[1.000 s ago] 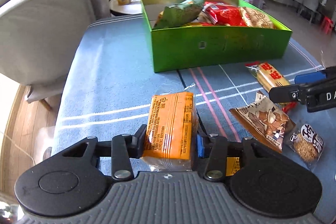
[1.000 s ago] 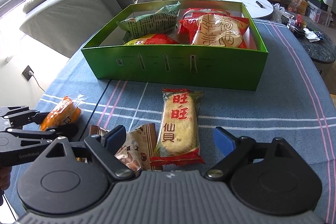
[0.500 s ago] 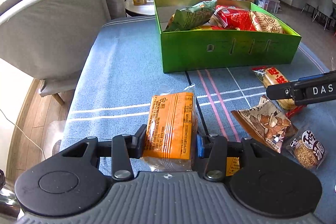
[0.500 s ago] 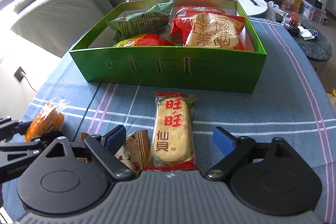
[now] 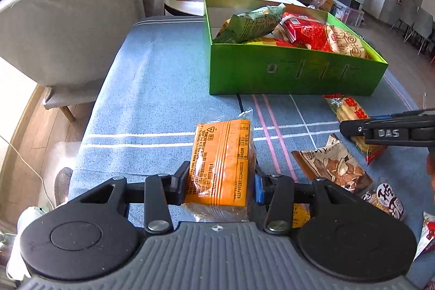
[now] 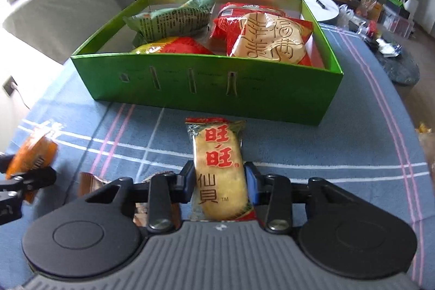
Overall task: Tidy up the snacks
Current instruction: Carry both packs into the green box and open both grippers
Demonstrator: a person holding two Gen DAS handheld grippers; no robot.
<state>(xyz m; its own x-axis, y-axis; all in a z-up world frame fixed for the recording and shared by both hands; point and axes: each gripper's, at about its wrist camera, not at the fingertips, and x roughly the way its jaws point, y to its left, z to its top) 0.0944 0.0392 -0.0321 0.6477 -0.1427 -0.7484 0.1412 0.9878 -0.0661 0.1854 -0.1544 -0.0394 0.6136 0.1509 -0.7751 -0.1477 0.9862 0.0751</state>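
Right claw (image 6: pixel 219 185) clamps rice cracker packet (image 6: pixel 218 173).

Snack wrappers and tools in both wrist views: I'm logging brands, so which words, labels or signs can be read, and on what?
"旺旺" and "仙貝", with a "TM" mark: rice cracker packet, held in the right tool.
"DAS": side of the right tool, seen from the left wrist view.
Triangle symbol: orange packet in the left tool; its fine print is too small.
Large characters on the beige bag in the green box: stylised, unsure.
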